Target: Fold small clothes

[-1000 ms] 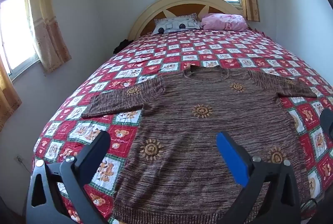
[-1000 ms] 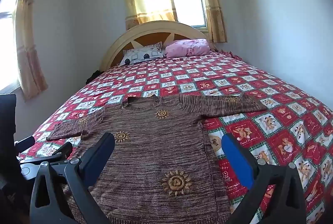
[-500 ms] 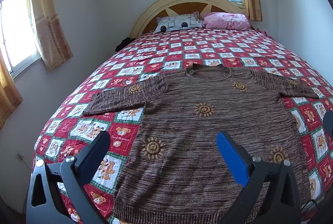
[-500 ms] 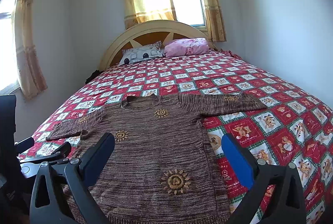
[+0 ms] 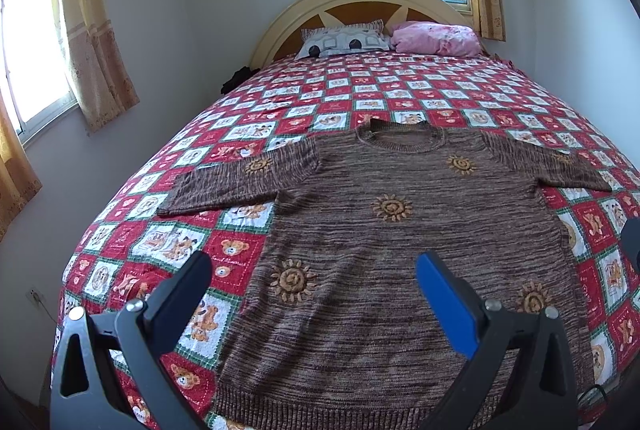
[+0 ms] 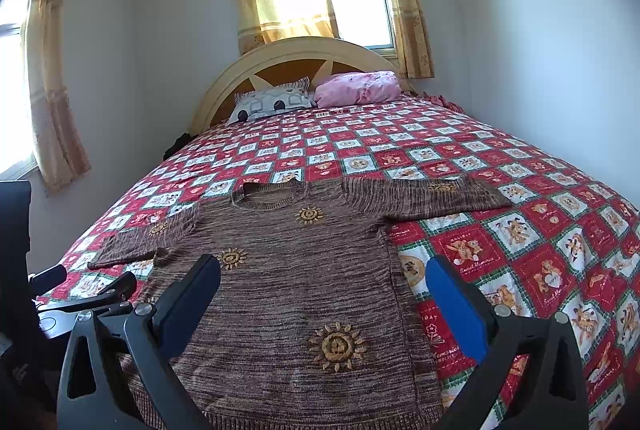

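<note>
While your two tongs hang over the foot of the bed (image 5: 132, 242), the brown knit sweater (image 5: 400, 250) lies face up and flat on the red-and-white patchwork cover — neck hole toward the headboard (image 6: 304, 58), both short sleeves spread out to the sides, ribbed hem nearest you. Your left tongs (image 5: 316, 290) stand wide apart and hold nothing, poised above the sweater's lower left part; your right tongs (image 6: 324, 294) are equally wide and empty, above the hem's right side, where the knit meets the cover. Over the last second very little has changed: both views have drifted only slightly against the sweater, the garment has not shifted, and neither pair has closed. That reads as a settling pause before the first fold — no fold has been made, so the task is at its start. Judging by the layout, the sleeves or the hem corners are the likely first grips. The loose knit could stretch or bunch if you pinch only one layer near the hem. Two pillows, one patterned grey (image 6: 272, 104) and one pink (image 6: 358, 88), sit against the headboard, well apart from the sweater.
</note>
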The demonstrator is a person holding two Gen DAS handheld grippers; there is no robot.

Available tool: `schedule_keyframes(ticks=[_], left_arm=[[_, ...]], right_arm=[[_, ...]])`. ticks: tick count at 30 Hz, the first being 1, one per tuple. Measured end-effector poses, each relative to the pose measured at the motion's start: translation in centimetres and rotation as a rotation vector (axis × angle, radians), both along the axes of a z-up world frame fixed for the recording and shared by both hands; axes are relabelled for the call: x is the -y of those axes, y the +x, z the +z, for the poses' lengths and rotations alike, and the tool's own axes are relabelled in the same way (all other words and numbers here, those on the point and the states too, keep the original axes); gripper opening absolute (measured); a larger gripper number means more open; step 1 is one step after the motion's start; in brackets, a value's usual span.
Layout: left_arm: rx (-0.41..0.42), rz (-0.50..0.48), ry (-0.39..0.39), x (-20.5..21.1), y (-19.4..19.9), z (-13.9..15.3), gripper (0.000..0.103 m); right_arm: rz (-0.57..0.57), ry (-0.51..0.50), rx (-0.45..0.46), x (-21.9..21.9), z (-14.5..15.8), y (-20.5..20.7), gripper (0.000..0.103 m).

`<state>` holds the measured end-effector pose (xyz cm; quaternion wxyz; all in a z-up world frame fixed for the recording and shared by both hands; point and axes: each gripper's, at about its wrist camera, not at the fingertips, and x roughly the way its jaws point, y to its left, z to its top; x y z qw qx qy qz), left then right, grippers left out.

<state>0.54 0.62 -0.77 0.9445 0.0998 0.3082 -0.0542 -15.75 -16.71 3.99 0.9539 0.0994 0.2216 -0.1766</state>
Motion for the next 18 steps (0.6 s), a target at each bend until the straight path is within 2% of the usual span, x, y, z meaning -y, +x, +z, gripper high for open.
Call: schedule_keyframes(ticks=[18], left_arm=[[-0.005,0.003,-0.005,0.03,-0.15,-0.23,0.103]], right_arm=[[0.001,0.003,-0.013,-0.31,-0.07,0.30,0.102]])
